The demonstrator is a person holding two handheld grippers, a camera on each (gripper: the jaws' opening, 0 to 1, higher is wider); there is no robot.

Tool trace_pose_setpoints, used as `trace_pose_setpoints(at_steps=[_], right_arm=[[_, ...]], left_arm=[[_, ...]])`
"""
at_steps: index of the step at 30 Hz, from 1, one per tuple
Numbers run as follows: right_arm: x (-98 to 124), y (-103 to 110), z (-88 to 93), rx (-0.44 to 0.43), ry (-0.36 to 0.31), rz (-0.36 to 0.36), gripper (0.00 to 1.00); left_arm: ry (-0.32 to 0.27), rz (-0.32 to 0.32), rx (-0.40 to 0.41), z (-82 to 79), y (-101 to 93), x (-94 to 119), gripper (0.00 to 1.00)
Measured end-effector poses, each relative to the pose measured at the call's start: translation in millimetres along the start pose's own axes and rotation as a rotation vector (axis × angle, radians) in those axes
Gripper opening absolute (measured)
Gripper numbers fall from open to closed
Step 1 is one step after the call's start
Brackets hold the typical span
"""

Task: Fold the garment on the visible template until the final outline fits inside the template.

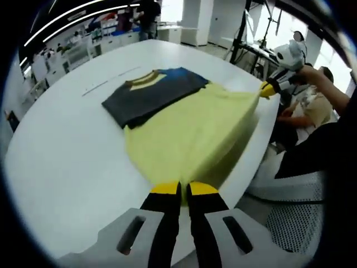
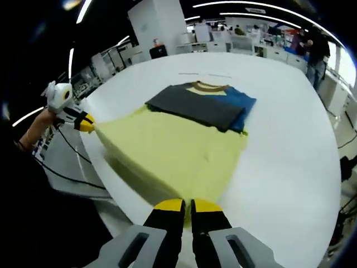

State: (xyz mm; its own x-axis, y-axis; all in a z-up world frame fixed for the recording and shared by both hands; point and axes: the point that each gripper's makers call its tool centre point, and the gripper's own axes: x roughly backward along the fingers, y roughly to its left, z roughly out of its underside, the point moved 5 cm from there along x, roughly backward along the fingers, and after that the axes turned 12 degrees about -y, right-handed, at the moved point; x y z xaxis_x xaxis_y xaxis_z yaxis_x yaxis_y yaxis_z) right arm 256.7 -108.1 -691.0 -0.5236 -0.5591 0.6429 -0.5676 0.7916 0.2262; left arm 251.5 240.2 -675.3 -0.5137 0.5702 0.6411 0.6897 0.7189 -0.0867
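Garment point(image 1: 189, 134) on table point(image 1: 67, 156), hem corners clamped by left claw point(image 1: 184, 188) and right claw point(image 2: 187, 205), template unseen.

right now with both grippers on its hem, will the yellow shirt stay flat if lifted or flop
The yellow shirt is likely floppy: it sags between the left gripper and right gripper. Probably light, thin cloth. Its dark folded sleeves may slide open.

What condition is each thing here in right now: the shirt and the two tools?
Garment: partly folded, dark sleeves laid across the chest, yellow hem lifted off the white table.
Left tool: shut on the hem's one corner.
Right tool: shut on the hem's other corner.
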Motion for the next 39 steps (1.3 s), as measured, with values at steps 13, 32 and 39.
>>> trace_pose_setpoints(at_steps=[13, 32, 39], right_arm=[[23.0, 16.9, -13.2, 0.018, 0.043, -0.031, 0.0], [27.6, 18.8, -41.7, 0.087, 0.049, -0.044, 0.0], [16.9, 9.0, -56.3, 0.116, 0.017, -0.011, 0.0]], left_arm=[[0.007, 0.018, 0.028, -13.5, -10.4, 25.9, 0.02], [0.001, -0.012, -0.015, -30.7, 0.0, 27.6, 0.02], [-0.018, -0.036, -0.078, -43.6, 14.1, 16.5, 0.02]])
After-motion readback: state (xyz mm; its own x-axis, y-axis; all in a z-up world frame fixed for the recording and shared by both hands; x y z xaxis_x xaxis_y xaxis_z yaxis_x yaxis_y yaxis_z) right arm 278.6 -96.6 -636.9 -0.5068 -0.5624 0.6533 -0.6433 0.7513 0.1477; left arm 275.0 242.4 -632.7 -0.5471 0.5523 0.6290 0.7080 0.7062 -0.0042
